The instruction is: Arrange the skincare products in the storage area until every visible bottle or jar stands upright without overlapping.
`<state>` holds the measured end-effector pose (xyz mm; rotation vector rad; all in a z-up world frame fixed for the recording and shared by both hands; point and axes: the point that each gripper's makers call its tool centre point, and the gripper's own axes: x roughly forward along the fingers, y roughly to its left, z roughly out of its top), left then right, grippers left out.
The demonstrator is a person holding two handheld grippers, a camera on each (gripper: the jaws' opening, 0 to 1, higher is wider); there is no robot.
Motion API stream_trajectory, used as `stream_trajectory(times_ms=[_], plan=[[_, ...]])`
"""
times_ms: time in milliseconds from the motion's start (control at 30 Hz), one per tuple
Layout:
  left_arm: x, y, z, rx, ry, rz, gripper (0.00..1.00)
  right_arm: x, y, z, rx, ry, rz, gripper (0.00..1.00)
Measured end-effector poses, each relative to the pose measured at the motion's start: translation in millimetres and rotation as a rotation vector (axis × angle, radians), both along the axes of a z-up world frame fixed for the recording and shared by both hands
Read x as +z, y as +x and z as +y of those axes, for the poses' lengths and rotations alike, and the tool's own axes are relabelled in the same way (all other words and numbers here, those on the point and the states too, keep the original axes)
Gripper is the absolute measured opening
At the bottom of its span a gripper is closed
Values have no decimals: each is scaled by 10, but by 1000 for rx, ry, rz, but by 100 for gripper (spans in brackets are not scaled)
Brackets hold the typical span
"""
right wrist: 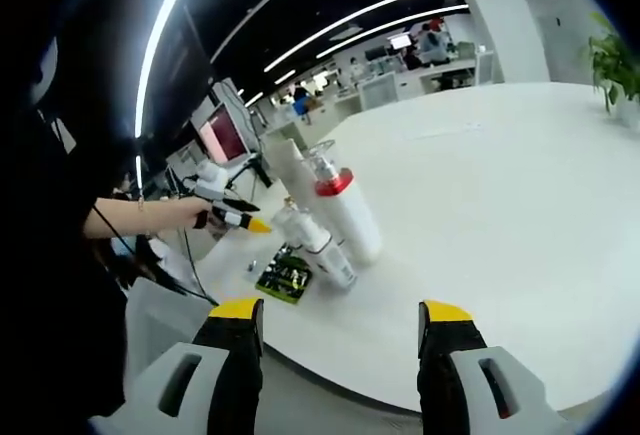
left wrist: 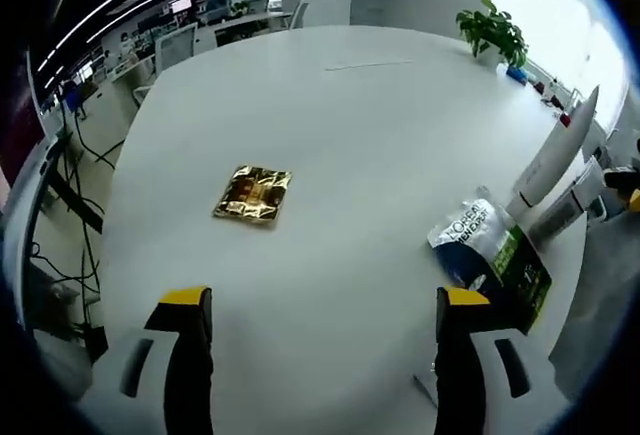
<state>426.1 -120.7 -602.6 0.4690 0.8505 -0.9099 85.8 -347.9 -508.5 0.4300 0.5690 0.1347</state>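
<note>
Desk (left wrist: 370, 155), white and round, under both claws. Left claw (left wrist: 322, 355) open, holding nothing, low over the near edge, jaws wide apart with yellow tips. Gold sachet (left wrist: 253, 194) flat on the desk ahead of it, well apart from the rest. Blue-and-green pouch (left wrist: 490, 255) lying near the desk's right edge in the left gripper view, just beside two white tubes (left wrist: 550, 170) that slant across that edge. Plant (left wrist: 493, 30) in a white pot at the far rim. Right claw (right wrist: 340, 355) also open and empty, off the desk's edge. Ahead of it, in the right gripper view, white bottle (right wrist: 345, 210) with red collar and clear cap, leaning; smaller white tube (right wrist: 315, 240) close against it on its left; taller white tube (right wrist: 285, 170) behind; green pouch (right wrist: 285, 275) flat at the desk edge, just by the smaller tube. Other claw (right wrist: 240, 220) coming in from the left there, held in a hand (right wrist: 190, 213), yellow tip close to the tubes; contact impossible to tell. Offices and ceiling lights in the background.
</note>
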Motion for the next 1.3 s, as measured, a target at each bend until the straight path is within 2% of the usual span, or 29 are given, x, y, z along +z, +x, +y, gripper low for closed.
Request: stream_trajectory(times_ms=[200, 433, 600, 767, 1033, 1200, 1300], plan=[[-58, 176, -6, -53, 46, -23, 85, -3, 2, -23, -20, 2, 5, 63], [-49, 279, -45, -49, 30, -13, 79, -26, -6, -44, -28, 3, 17, 63], [-37, 354, -105, -85, 46, -18, 79, -31, -8, -56, -37, 7, 22, 63], [5, 456, -174, -82, 20, -11, 77, -41, -7, -48, -39, 9, 32, 63], [-54, 611, -268, -99, 22, -3, 74, -64, -14, -67, -45, 14, 43, 63], [-72, 610, -267, -124, 51, -16, 73, -86, -22, -48, -34, 14, 58, 63], [-99, 739, -295, -121, 55, -8, 70, -90, -22, -44, -35, 15, 62, 63]])
